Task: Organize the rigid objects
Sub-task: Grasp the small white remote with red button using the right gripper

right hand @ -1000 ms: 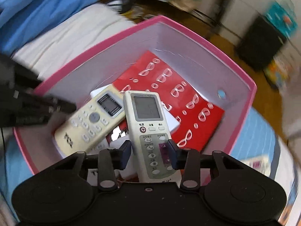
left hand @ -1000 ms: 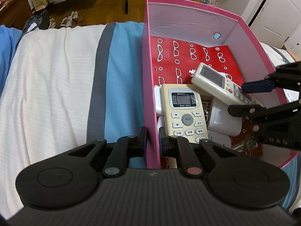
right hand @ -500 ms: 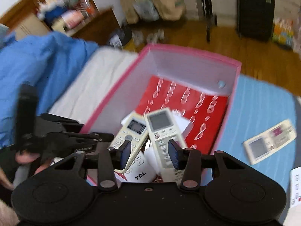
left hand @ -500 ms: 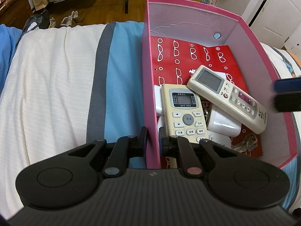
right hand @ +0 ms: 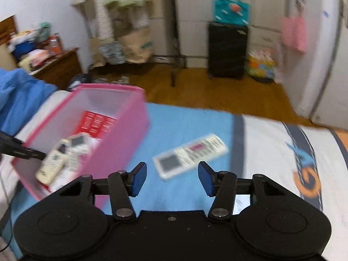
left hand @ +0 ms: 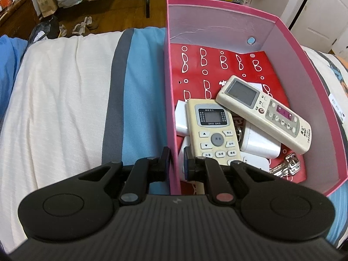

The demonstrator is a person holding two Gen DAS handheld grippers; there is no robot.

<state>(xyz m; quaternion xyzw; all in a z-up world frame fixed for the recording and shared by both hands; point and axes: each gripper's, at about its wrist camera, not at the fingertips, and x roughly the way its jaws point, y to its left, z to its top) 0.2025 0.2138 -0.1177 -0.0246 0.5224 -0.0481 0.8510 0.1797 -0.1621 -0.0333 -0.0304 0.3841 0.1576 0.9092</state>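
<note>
A pink box (left hand: 171, 113) stands on the bed, and my left gripper (left hand: 175, 163) is shut on its near left wall. Inside lie a cream remote (left hand: 212, 130), a white remote (left hand: 263, 111) across it, white adapters (left hand: 258, 143) and keys (left hand: 287, 166) on a red patterned sheet. My right gripper (right hand: 171, 176) hangs over the blue stripe of the bedspread, its jaws opening with nothing between them. Just beyond its fingertips a third white remote (right hand: 190, 155) lies flat on the bed, right of the pink box (right hand: 130, 134).
The bedspread (left hand: 65, 108) is white with grey and blue stripes; a blue blanket (right hand: 19, 95) lies at its left. A white card (right hand: 241, 203) rests on the bed near the right fingers. Beyond the bed are wooden floor, paper bags, a rack and a black suitcase (right hand: 227, 52).
My right gripper let go of the white remote in the box, pulled out and swung right over the bed, jaws widening. The left gripper and the box stayed still.
</note>
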